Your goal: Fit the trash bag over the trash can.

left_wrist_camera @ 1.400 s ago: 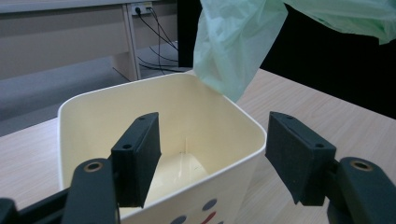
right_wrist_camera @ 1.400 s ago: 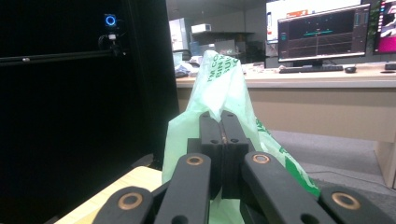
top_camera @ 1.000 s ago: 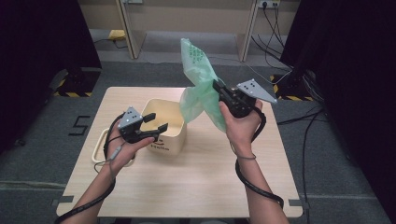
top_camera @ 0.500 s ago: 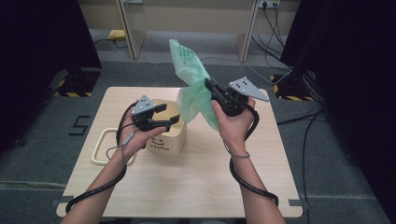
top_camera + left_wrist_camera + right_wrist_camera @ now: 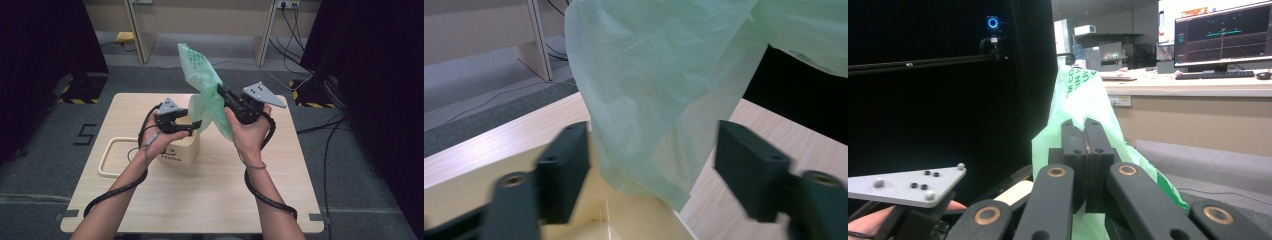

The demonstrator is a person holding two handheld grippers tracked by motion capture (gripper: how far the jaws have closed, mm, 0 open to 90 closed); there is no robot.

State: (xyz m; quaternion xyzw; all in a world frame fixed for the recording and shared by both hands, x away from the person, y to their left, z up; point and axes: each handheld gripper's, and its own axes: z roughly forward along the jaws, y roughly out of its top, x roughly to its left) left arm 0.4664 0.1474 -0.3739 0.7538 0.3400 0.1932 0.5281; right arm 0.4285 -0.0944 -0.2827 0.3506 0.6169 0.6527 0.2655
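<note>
Bag (image 5: 202, 90), thin pale green plastic with darker green print near its upper end, held up in the air over the far middle of the table (image 5: 280, 200). Its top rises above and behind the grippers; its lower folds hang down to the open mouth of the box (image 5: 182, 152).

Right gripper (image 5: 222, 92): jaws pressed flat together on a fold of the bag (the right gripper view shows the two black jaws (image 5: 1087, 142) meeting with green film pinched between them and spilling out on both sides). Grey three-cornered plate on top, cable trailing back along the forearm.

Left gripper (image 5: 196, 125): raised just above the box, pointed toward the hanging lower part of the bag. Jaws wide apart, holding nothing; in the left gripper view the bag (image 5: 659, 95) hangs in the gap beyond the two jaws, its bottom edge dipping just inside the box rim (image 5: 674, 220). Whether the film touches either jaw cannot be told.

Box: cream-coloured, open-topped, with dark lettering on its near face, standing on the table left of centre.

Frame (image 5: 117, 157): cream rectangular ring lying flat on the table, just to the left of the box.

Table: light wood, on grey carpet.
</note>
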